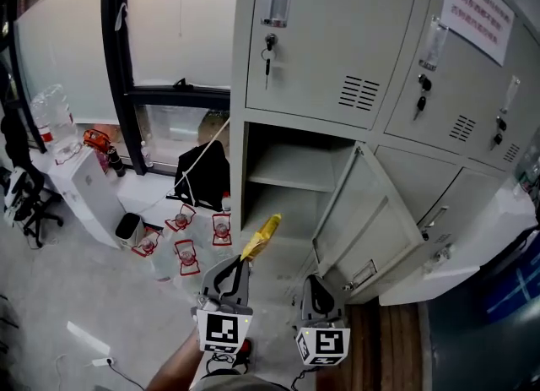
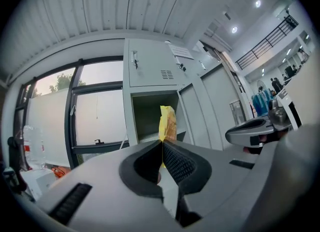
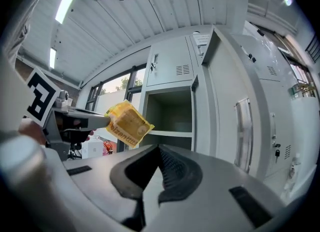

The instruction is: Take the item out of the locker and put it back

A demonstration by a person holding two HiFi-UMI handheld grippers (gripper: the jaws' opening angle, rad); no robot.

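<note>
Head view only: both grippers side by side low in frame, each with its marker cube towards the camera; water bottles (image 1: 181,250) lie on the floor left of the locker (image 1: 253,85), and keys (image 1: 268,50) hang in the doors above.
Left gripper view only: the yellow packet (image 2: 167,122) seen edge-on as a thin upright strip, with the right gripper (image 2: 255,132) off to the side.
Right gripper view only: the packet's broad face (image 3: 127,124), with dark print too small to read, and the open door (image 3: 235,110) edge-on.
Left gripper (image 1: 243,261): points level at the open compartment (image 1: 287,203), jaws clenched on the packet's lower edge; a bare forearm (image 1: 173,368) shows behind it.
Right gripper (image 1: 315,281): level, just beside the left one and nearer the door (image 1: 363,220); its jaws are pressed together with nothing between them.
Packet (image 1: 261,237): yellow crinkled wrapper, flat, tilted, sticking out past the jaw tips.
Where the packet is: in the air in front of the open compartment, outside it, clear of the shelf (image 1: 291,180) and the door.
</note>
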